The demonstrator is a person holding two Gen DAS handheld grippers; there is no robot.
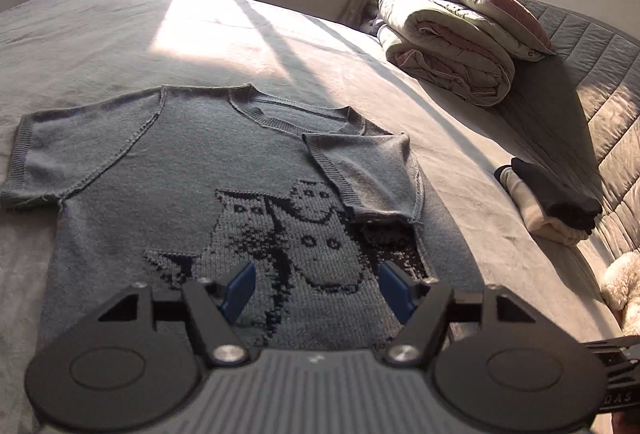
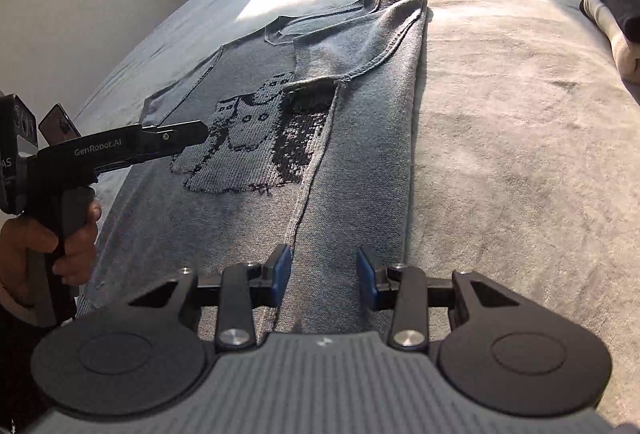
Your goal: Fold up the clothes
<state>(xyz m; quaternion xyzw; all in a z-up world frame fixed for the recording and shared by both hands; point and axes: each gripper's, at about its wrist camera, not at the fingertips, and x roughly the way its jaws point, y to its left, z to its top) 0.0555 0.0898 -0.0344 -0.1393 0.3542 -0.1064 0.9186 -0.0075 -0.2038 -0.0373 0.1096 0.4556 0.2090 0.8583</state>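
Observation:
A grey-blue knitted short-sleeved sweater [image 1: 160,170] with a dark cat pattern lies flat on the bed. Its right side and sleeve [image 1: 368,174] are folded inward over the front, showing the reverse of the knit. The same sweater [image 2: 360,138] appears in the right wrist view, the folded strip running toward me. My left gripper [image 1: 316,288] hovers open above the sweater's lower front with nothing between its blue pads. My right gripper [image 2: 323,274] is open over the folded strip near the hem. The left gripper [image 2: 192,134] is also seen from the side, held by a hand [image 2: 60,246].
The grey bed sheet [image 1: 120,42] spreads all around, sunlit at the far side. A rolled duvet [image 1: 444,46] with a pillow [image 1: 488,10] lies at the far right. Folded black and cream clothes [image 1: 548,202] are stacked at the right, a fluffy white item [image 1: 624,286] nearer.

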